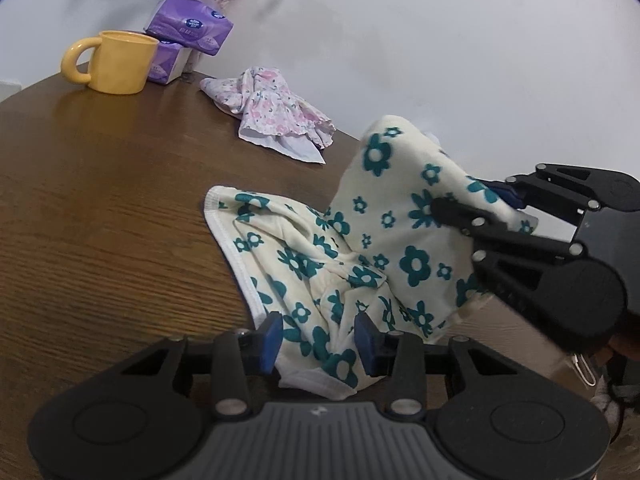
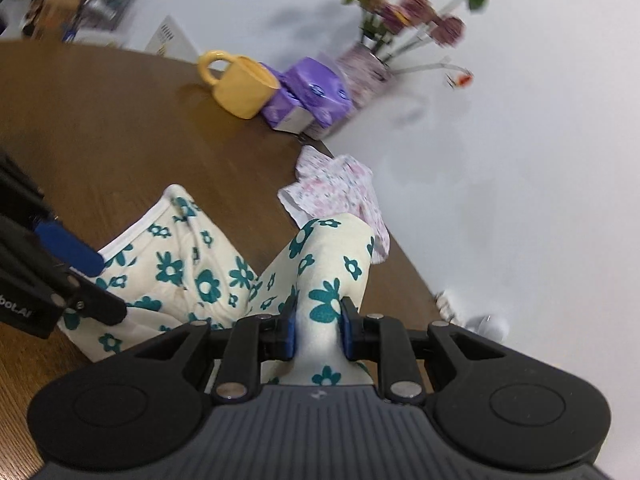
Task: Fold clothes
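Right wrist view: right gripper (image 2: pixel 318 330) jaws pinch the flowered garment (image 2: pixel 192 276); left gripper (image 1: pixel 319 344) jaws parted.

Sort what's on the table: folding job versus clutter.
Job: cream cotton garment with teal flowers, right claw gripping it, left claw, crumpled pink floral garment.
Clutter: yellow ceramic mug, purple tissue packs, flower vase.

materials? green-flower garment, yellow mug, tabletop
Green-flower garment: soft knit, likely cotton; it drapes and has stitched white hems. Yellow mug: looks like ceramic, satin glaze with a thick rounded handle. Tabletop: brown wood grain, maybe veneer or laminate.
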